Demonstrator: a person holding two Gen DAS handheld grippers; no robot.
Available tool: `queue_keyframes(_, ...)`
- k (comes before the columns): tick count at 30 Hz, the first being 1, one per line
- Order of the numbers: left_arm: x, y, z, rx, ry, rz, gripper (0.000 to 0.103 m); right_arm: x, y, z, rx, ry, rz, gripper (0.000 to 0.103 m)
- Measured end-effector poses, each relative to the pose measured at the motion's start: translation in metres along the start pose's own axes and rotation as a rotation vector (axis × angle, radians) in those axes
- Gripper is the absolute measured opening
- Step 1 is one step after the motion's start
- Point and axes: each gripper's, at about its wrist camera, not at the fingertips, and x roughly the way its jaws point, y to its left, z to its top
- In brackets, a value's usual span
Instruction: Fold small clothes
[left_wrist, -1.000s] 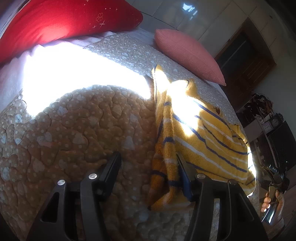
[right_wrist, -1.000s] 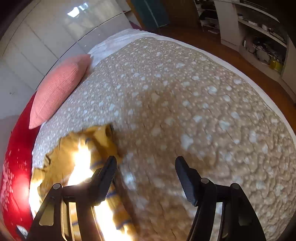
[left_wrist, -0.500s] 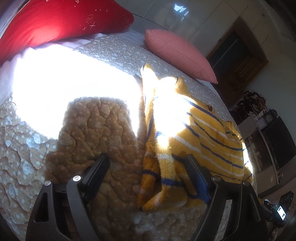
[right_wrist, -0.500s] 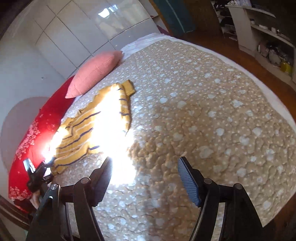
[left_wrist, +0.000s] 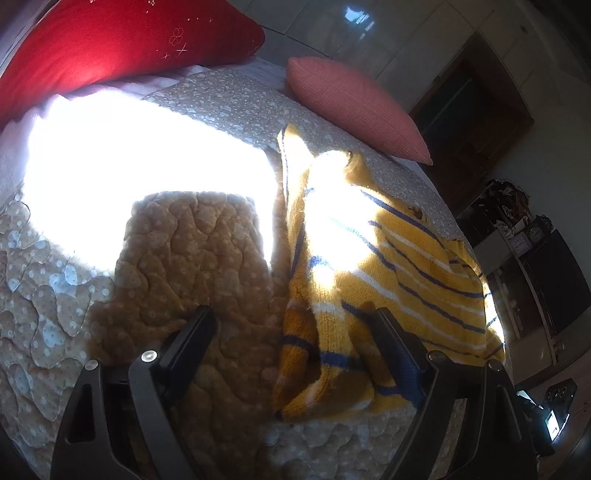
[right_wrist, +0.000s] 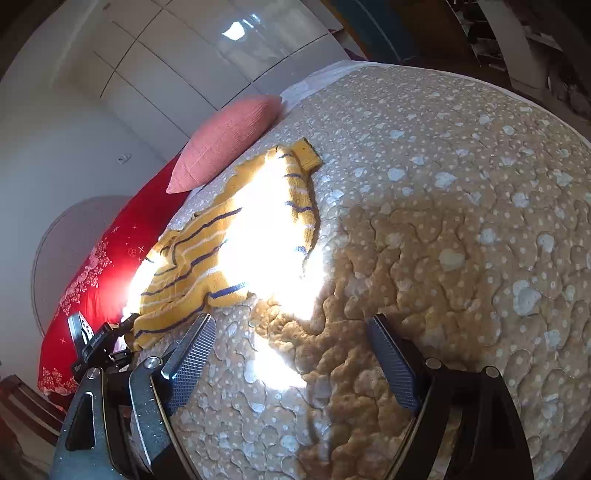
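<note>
Harsh sunlight, blown out to white on the quilt (left_wrist: 129, 155) and the sweater (right_wrist: 258, 221) (details lost); dim, curved fisheye edges.

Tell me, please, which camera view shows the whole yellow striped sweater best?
The right wrist view: the yellow striped sweater lies entirely in frame on the quilt, though sunlight washes out its middle. The left wrist view shows it closer, with clearer stripes, but the left gripper hides part of its near edge.
</note>
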Motion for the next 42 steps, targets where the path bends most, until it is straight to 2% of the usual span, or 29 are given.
queue_keyframes(2, -0.001, 0.0, 0.0, -0.008, 0.0, -0.001, 0.086, 0.001, 0.0, 0.002, 0.005, 0.004, 0.003, 0.089)
queue_keyframes(4, -0.001, 0.001, 0.005, -0.022, 0.038, -0.013, 0.088, 0.005, 0.001, 0.009, 0.016, 0.009, 0.014, 0.09)
queue_keyframes(5, 0.0, -0.002, 0.009, -0.018, 0.071, -0.039, 0.093, 0.008, 0.001, 0.014, 0.011, 0.01, 0.019, 0.09)
queue_keyframes(7, 0.004, -0.006, 0.016, -0.022, 0.114, -0.114, 0.094, 0.017, 0.004, 0.025, -0.012, 0.007, 0.01, 0.09)
queue_keyframes(8, 0.008, -0.007, 0.018, -0.027, 0.126, -0.125, 0.094, 0.024, 0.005, 0.03, -0.022, 0.008, 0.001, 0.09)
queue_keyframes(10, 0.019, -0.011, 0.022, -0.022, 0.136, -0.109, 0.095, 0.044, 0.009, 0.04, -0.038, 0.02, -0.016, 0.09)
queue_keyframes(12, 0.029, -0.018, 0.026, 0.003, 0.139, -0.085, 0.101, 0.064, 0.017, 0.05, -0.055, 0.027, -0.031, 0.09)
queue_keyframes(15, 0.041, -0.03, 0.032, 0.019, 0.162, -0.033, 0.101, 0.094, 0.033, 0.065, -0.069, 0.055, -0.004, 0.089)
queue_keyframes(16, 0.043, -0.035, 0.033, 0.031, 0.17, 0.003, 0.096, 0.103, 0.038, 0.069, -0.066, 0.07, 0.0, 0.087)
queue_keyframes(17, 0.042, -0.039, 0.033, 0.044, 0.175, 0.031, 0.059, 0.112, 0.041, 0.071, -0.061, 0.083, -0.001, 0.074)
queue_keyframes(18, 0.042, -0.042, 0.032, 0.045, 0.211, 0.025, 0.034, 0.119, 0.042, 0.074, -0.047, 0.099, 0.001, 0.037)
queue_keyframes(19, 0.037, -0.041, 0.034, 0.026, 0.222, 0.009, 0.031, 0.124, 0.04, 0.076, -0.012, 0.128, 0.045, 0.025)
queue_keyframes(20, 0.031, -0.04, 0.035, 0.014, 0.224, -0.009, 0.028, 0.123, 0.037, 0.078, 0.034, 0.13, 0.076, 0.025)
queue_keyframes(23, 0.012, -0.031, 0.036, -0.046, 0.249, -0.063, 0.025, 0.106, 0.027, 0.078, 0.095, 0.124, 0.145, 0.022)
queue_keyframes(26, -0.008, -0.031, 0.023, -0.031, 0.271, -0.069, 0.025, 0.083, 0.024, 0.066, 0.108, 0.147, 0.21, 0.02)
queue_keyframes(29, -0.022, -0.031, 0.0, 0.006, 0.305, -0.036, 0.028, 0.066, 0.029, 0.045, 0.045, 0.18, 0.191, 0.02)
queue_keyframes(31, -0.029, -0.026, -0.014, 0.036, 0.298, 0.018, 0.039, 0.059, 0.029, 0.03, -0.025, 0.196, 0.131, 0.028)
queue_keyframes(32, -0.036, -0.023, -0.018, 0.04, 0.278, 0.029, 0.046, 0.055, 0.025, 0.024, -0.038, 0.194, 0.083, 0.039)
queue_keyframes(35, -0.056, -0.019, -0.026, 0.04, 0.248, 0.027, 0.046, 0.031, 0.005, 0.014, 0.022, 0.169, 0.103, 0.044)
queue_keyframes(38, -0.076, -0.021, -0.035, 0.065, 0.207, 0.058, 0.047, -0.004, 0.001, 0.015, 0.023, 0.094, 0.055, 0.051)
queue_keyframes(40, -0.084, -0.023, -0.041, 0.087, 0.182, 0.097, 0.052, -0.024, 0.008, 0.017, -0.017, 0.047, 0.036, 0.051)
queue_keyframes(42, -0.088, -0.025, -0.047, 0.096, 0.159, 0.138, 0.061, -0.036, 0.022, 0.019, -0.054, 0.02, 0.041, 0.051)
